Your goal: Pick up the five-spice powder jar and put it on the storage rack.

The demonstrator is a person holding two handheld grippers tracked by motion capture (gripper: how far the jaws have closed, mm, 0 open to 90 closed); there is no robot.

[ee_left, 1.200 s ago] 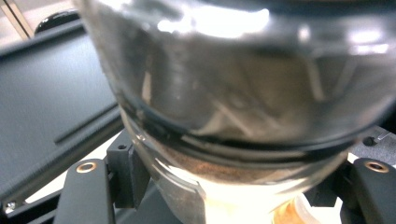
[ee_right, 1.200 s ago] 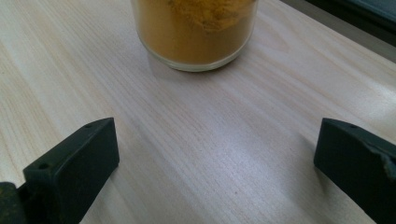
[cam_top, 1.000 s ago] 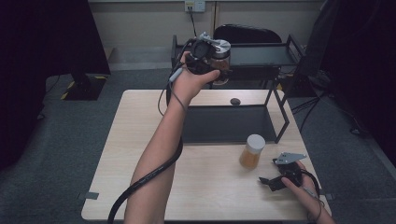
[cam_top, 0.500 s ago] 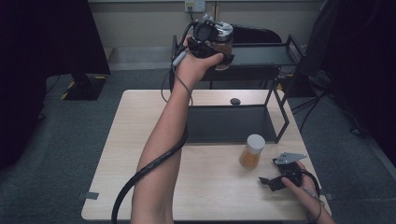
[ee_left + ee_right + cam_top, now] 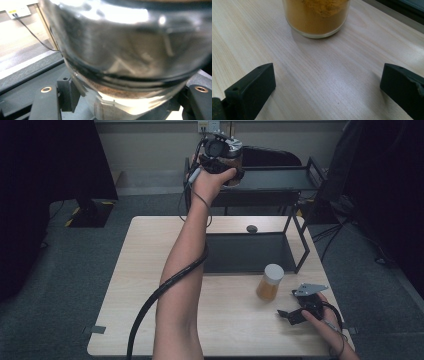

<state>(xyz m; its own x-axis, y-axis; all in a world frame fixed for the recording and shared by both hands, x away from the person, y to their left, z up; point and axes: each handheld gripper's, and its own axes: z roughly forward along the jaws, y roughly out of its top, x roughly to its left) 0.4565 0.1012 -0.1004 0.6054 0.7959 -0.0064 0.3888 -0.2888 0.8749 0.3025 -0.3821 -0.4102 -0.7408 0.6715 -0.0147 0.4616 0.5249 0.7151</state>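
Left tool: raised at arm's length over the far shelf beyond the table; jaws pinched on a glass jar with brownish contents, one black jaw at each side of the glass in the left gripper view; jar seen very close there, its long axis roughly upright in the high view, exact tilt not certain; cable trailing down along the forearm.

Right tool: resting low at the near right corner of the table, held by the right hand; jaws spread wide with bare wood between them; pointed toward a second jar.

Second jar: upright on the table, white lid up, filled with orange-yellow powder; near the right tool, apart from it, just in front of the dark tray.

Small dark object: on the table's far edge; kind unclear.
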